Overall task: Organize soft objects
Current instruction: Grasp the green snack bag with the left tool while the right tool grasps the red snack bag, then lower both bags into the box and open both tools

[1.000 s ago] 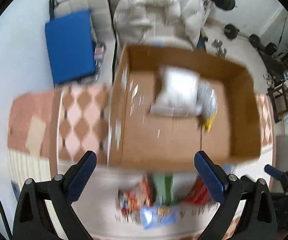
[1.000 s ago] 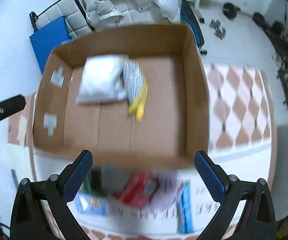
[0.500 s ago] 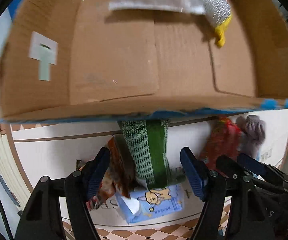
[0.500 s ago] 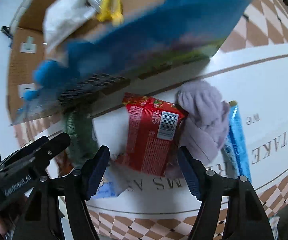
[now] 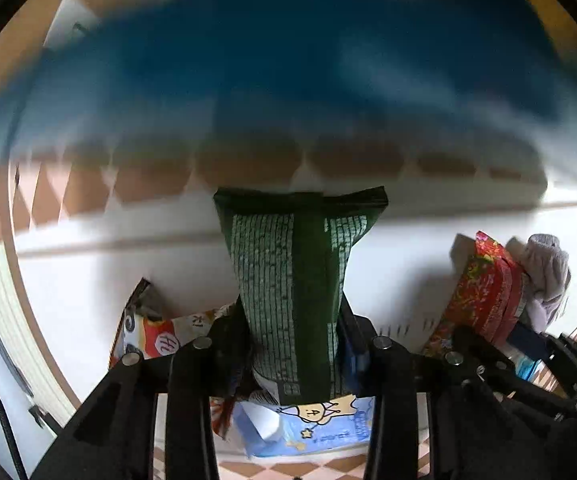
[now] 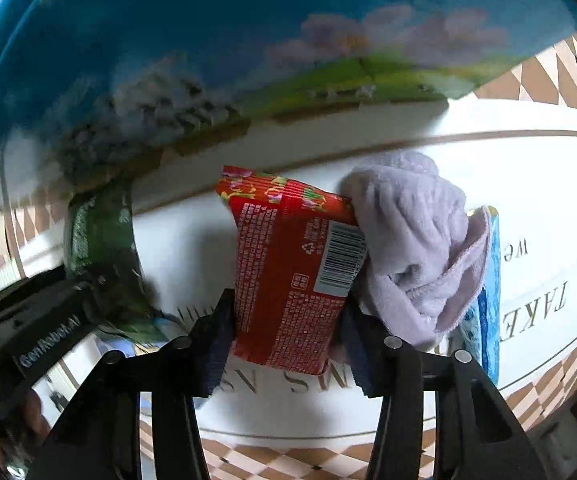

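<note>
- Here the left gripper (image 5: 294, 344) is clamped on a green pack (image 5: 294, 280), its blue pads pressed against the pack's two sides near the lower end.
- The green pack stands up between the jaws, its sealed top edge pointing toward the box (image 5: 288, 60) ahead.
- Under the pack lie a light-blue cartoon pack (image 5: 320, 424) and an orange-and-white snack bag (image 5: 156, 340), both on the white mat (image 5: 96, 280).
- The box wall fills the upper part of both wrist views as a blurred blue print; in the right view a green band runs along its lower edge.
- The right gripper (image 6: 288, 344) is closed on a red pack (image 6: 288, 280), pads on either side of its lower half, barcode facing the camera.
- A lilac cloth (image 6: 412, 248) lies bunched just right of the red pack, touching it and partly lapping over the right pad.
- A blue strip pack (image 6: 488, 300) lies under the cloth's right edge, on the mat.
- In the right view the green pack (image 6: 100, 240) and the left gripper's black body show at the left, blurred.
- In the left view the red pack (image 5: 484, 292) and the cloth (image 5: 544, 276) show at the far right, with the right gripper's black frame below them.
- The mat carries large grey letters and is bordered by a brown-and-white diamond pattern.
</note>
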The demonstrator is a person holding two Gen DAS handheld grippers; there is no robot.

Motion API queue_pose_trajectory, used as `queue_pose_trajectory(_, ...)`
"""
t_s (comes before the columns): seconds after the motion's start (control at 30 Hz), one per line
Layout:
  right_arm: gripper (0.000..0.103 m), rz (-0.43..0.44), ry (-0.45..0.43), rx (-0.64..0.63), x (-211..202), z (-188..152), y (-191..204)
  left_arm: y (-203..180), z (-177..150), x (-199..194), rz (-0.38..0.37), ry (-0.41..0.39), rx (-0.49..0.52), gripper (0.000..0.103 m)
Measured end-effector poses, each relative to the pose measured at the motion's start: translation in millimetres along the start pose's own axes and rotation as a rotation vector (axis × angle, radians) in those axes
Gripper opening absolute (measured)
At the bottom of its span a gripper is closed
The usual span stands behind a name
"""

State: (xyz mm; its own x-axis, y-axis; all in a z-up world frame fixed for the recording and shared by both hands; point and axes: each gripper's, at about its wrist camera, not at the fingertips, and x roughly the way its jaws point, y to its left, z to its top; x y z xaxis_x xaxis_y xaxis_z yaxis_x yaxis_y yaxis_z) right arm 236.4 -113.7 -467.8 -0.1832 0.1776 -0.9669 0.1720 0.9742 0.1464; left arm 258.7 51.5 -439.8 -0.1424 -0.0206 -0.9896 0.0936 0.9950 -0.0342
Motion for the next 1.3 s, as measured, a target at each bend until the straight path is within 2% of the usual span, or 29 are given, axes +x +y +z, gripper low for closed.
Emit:
queue_pose_trajectory(0.17,0.051,-0.052,0.074,-0.104,12,-45,-16,-10,-66,16,0.03,0.038,0.007,0.035)
queue_pose_trajectory(0.27,0.051,-0.065,0.109,-0.122,20,-72,-26,-14,-90,30,0.037,0.055,0.007,0.039)
queue_pose_trajectory(0.4,0.054,-0.095,0.104,-0.109,29,-80,-19,-21,-90,36,0.047,0.033,-0.006,0.041)
queue_pose_trajectory(0.47,0.056,-0.12,0.098,-0.116,34,-80,-11,-26,-85,34,0.038,0.033,-0.018,0.037)
queue_pose_trajectory(0.53,0.051,-0.129,0.08,-0.12,40,-74,-3,-29,-85,27,0.033,0.021,-0.025,0.032)
queue_pose_trajectory(0.67,0.047,-0.007,0.036,-0.086,16,-90,-10,-29,-102,1,-0.005,-0.035,-0.041,0.032)
queue_pose_trajectory(0.9,0.047,0.26,-0.038,-0.088,-59,-108,-15,-30,-121,-69,-0.12,-0.154,-0.074,0.032)
queue_pose_trajectory(1.03,0.047,0.36,-0.082,-0.111,-99,-106,-17,-7,-107,-119,-0.178,-0.203,-0.056,0.032)
queue_pose_trajectory(1.17,0.047,0.433,-0.101,-0.129,-130,-99,-19,0,-96,-144,-0.223,-0.232,-0.049,0.032)
queue_pose_trajectory(1.23,0.047,0.426,-0.132,-0.139,-145,-99,-26,-4,-84,-156,-0.221,-0.249,-0.042,0.032)
queue_pose_trajectory(1.3,0.047,0.43,-0.149,-0.147,-155,-87,-16,-3,-74,-160,-0.221,-0.261,-0.037,0.032)
